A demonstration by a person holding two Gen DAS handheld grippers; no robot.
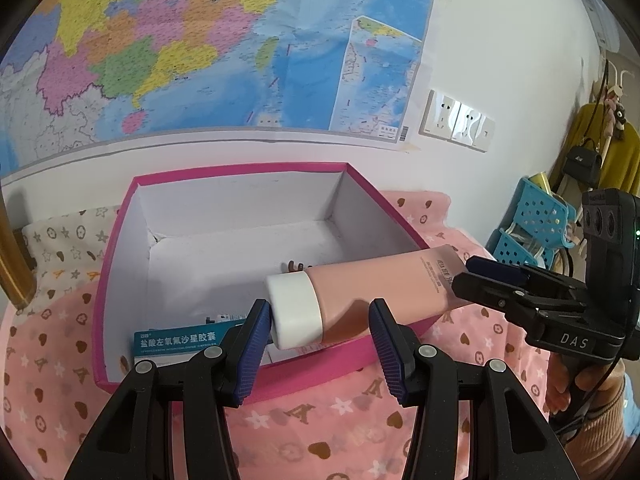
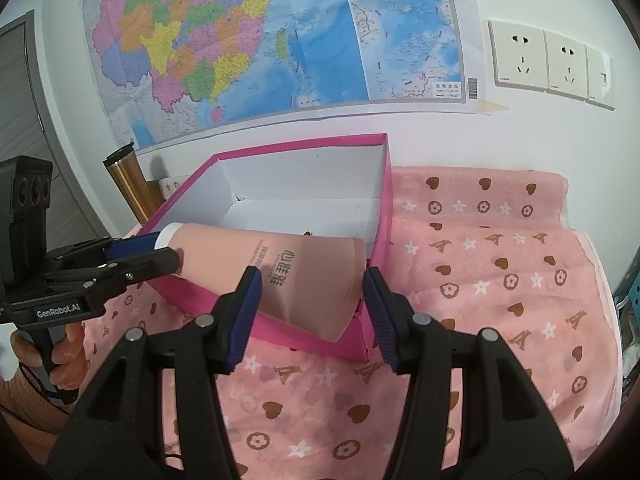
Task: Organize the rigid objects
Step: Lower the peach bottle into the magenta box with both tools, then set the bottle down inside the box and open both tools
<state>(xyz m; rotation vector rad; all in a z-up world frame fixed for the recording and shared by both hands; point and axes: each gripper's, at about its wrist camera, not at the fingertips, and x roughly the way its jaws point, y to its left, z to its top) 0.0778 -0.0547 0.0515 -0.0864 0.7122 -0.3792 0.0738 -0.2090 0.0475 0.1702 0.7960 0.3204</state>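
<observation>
A pink tube (image 1: 380,292) with a white cap (image 1: 294,310) hangs level over the near-right corner of an open pink box (image 1: 240,170) with white inside walls. My left gripper (image 1: 316,320) is shut on the cap end, one pad on the cap and the other on the tube's shoulder. My right gripper (image 1: 466,274) is shut on the flat crimped end. In the right wrist view the tube (image 2: 280,272) lies between the right gripper's (image 2: 310,284) fingers, and the left gripper (image 2: 166,250) pinches the cap over the box (image 2: 300,146).
Inside the box lie a teal-and-white medicine carton (image 1: 176,340) and a small dark brown item (image 1: 294,266). A pink patterned cloth (image 2: 480,280) covers the surface. A copper tumbler (image 2: 128,184) stands left of the box, against the wall. A blue basket (image 1: 536,220) stands at the right.
</observation>
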